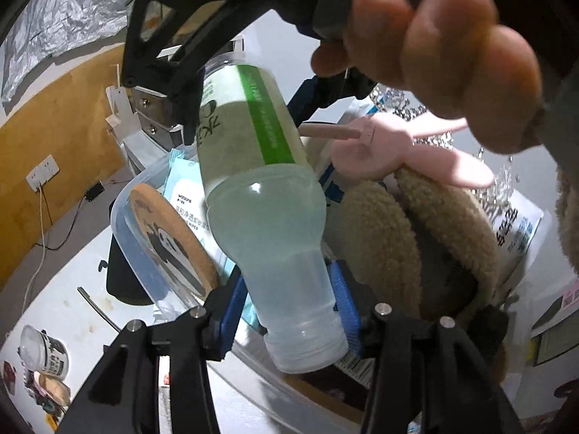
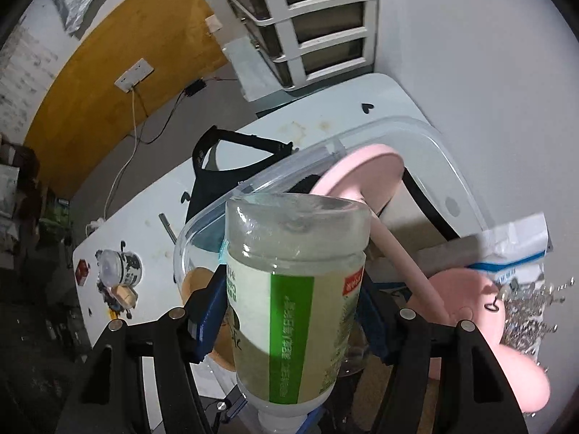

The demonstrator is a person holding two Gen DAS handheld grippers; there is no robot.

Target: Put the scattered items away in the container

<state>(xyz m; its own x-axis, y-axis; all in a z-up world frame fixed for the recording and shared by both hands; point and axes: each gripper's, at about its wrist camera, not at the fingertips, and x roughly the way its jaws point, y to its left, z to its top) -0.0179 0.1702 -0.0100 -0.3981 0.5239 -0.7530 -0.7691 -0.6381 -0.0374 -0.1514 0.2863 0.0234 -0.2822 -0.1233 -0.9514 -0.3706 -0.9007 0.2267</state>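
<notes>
I had the bottle (image 1: 253, 166) caught between both grippers over the clear plastic container (image 1: 125, 224). My left gripper (image 1: 289, 311) was closed on its capped neck end, a blue pad pressing each side of the cloudy plastic just above the cap. From there the bottle ran up and away from my left jaws, its body with the green stripe leaning toward the other tool. My right gripper (image 2: 293, 322) held the bottle (image 2: 293, 289) around its labelled body, blue pads against both sides of the label, the flat base pointing away from those jaws and the neck down below them. The hand (image 1: 434, 47) on that tool filled the upper right of my left view.

Beyond my left jaws, the container was crowded. Left of the bottle a round cork coaster (image 1: 170, 238) with a panda print leaned against the wall, with a pack of wipes (image 1: 184, 195) behind it. Right of the bottle sat a fuzzy tan slipper (image 1: 416, 238), and past that a pink fan (image 1: 398, 152) and a white packet (image 1: 517, 228) with blue print.

From my right jaws, the container's rim (image 2: 380, 126) curved beyond the bottle's base, standing on a white table (image 2: 325, 108). Far left of those jaws a small mug (image 2: 121, 267) stood on the table among bits I couldn't make out.
</notes>
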